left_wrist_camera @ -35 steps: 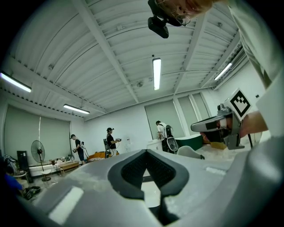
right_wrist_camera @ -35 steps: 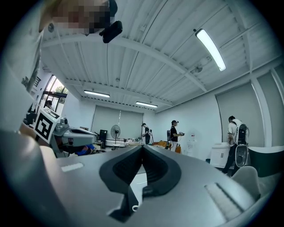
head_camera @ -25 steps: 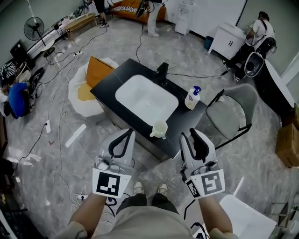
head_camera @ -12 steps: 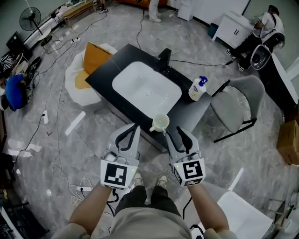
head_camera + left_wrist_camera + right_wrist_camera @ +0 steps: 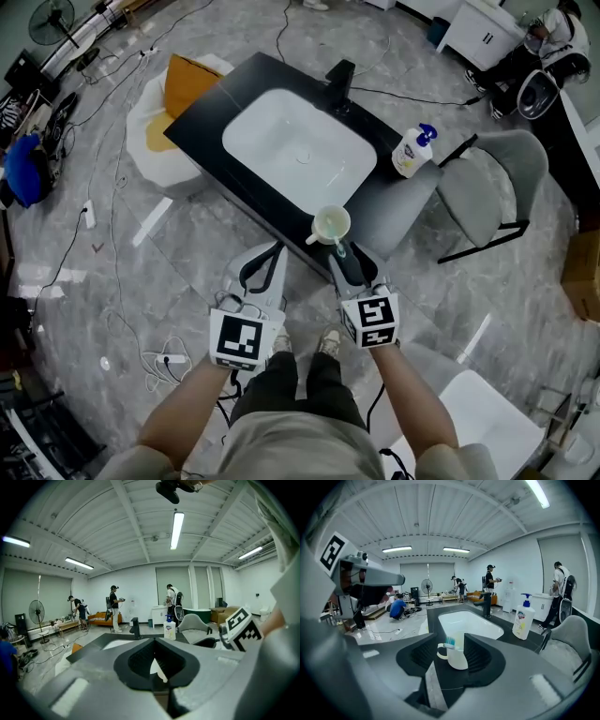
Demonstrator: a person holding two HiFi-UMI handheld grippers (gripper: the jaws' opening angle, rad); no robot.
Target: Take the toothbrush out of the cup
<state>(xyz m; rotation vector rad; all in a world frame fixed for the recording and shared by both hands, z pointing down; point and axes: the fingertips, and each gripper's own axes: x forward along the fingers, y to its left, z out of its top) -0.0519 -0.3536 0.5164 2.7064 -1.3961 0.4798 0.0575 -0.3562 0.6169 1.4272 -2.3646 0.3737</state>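
A pale cup stands on the front edge of the black vanity counter, beside the white sink basin. A toothbrush with a teal handle leans out of it. In the right gripper view the cup stands ahead between the jaws, handle to the left, and the toothbrush's blue-and-white head pokes over its rim. My right gripper is just in front of the cup, jaws opening and touching nothing. My left gripper is shut and empty, left of the cup at the counter's edge.
A soap pump bottle stands at the counter's right end and a black faucet behind the basin. A grey chair is to the right. Cables and an orange-and-white cushion lie on the floor. Several people stand far off.
Both grippers have come down and forward to the counter's front edge. The right jaws have spread apart and now sit close to the cup. The left stays shut.
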